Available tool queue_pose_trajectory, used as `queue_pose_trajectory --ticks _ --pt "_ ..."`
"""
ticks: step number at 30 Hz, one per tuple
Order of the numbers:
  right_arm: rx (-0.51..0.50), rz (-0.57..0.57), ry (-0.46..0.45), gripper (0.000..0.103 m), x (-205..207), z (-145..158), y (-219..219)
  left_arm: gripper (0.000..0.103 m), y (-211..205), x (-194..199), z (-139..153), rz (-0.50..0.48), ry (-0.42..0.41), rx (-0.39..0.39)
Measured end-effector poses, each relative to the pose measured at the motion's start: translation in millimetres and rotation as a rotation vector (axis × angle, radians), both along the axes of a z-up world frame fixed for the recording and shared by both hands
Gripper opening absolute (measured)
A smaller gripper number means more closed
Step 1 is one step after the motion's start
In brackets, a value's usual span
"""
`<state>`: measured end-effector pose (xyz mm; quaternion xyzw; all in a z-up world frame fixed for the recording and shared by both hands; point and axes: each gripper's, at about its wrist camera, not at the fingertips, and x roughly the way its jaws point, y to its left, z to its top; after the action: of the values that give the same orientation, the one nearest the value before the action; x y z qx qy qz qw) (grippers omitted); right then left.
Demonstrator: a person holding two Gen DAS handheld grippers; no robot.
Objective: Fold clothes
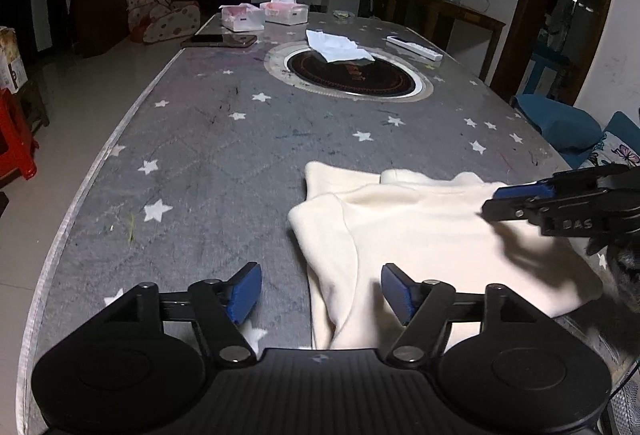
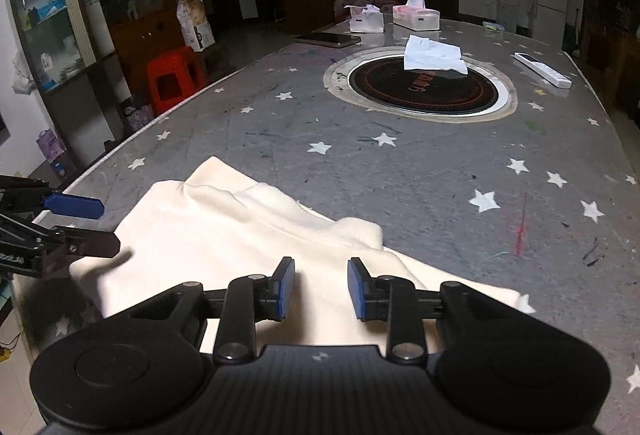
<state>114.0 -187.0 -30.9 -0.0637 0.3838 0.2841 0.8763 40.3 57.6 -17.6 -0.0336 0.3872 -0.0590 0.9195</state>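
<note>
Surface: grey star-print table point(image 1: 208, 139) in a dim living room, round hotplate inset point(image 1: 352, 75) at its middle.
Garment: cream top point(image 1: 432, 235), already doubled over itself, flat at the near edge of the table, toward my right corner; one thick folded band runs along its far side.
Why there: I judge it sits close to the edge so both my claws reach it without stretching.
My left claw: left gripper point(image 1: 320, 291) spread wide, nothing between the pads, hovering over the left edge of the top. Looks like a fold was just laid down and let go.
My right claw: right gripper point(image 2: 320, 287) parted a little, pads clear of the cloth, nothing pinched, over the top's near right part.
Fold status: judged mostly done, maybe one more fold or a smoothing left.
Beyond: white tissue point(image 1: 338, 45) lying on the hotplate, remote point(image 1: 414, 48) and dark phone point(image 1: 220, 40) farther back, two tissue boxes point(image 1: 264, 13) at the far edge. All well apart from the top, no interference.
Off table: red stool point(image 2: 172, 79) beside the left edge.
</note>
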Motion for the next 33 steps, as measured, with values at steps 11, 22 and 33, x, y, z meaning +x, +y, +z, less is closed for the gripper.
queue_pose_trajectory --ticks 11,22,33 --pt "-0.008 -0.014 -0.010 0.030 9.7 3.0 18.8 0.076 -10.6 24.5 2.0 -0.017 -0.022 0.044" --pt "-0.003 -0.031 -0.016 0.041 13.8 -0.8 23.9 0.078 -30.8 70.3 -2.1 -0.053 -0.016 0.101" --pt "0.003 -0.035 -0.005 0.060 16.2 -8.3 25.7 0.079 -34.5 98.1 -21.5 -0.042 0.039 0.102"
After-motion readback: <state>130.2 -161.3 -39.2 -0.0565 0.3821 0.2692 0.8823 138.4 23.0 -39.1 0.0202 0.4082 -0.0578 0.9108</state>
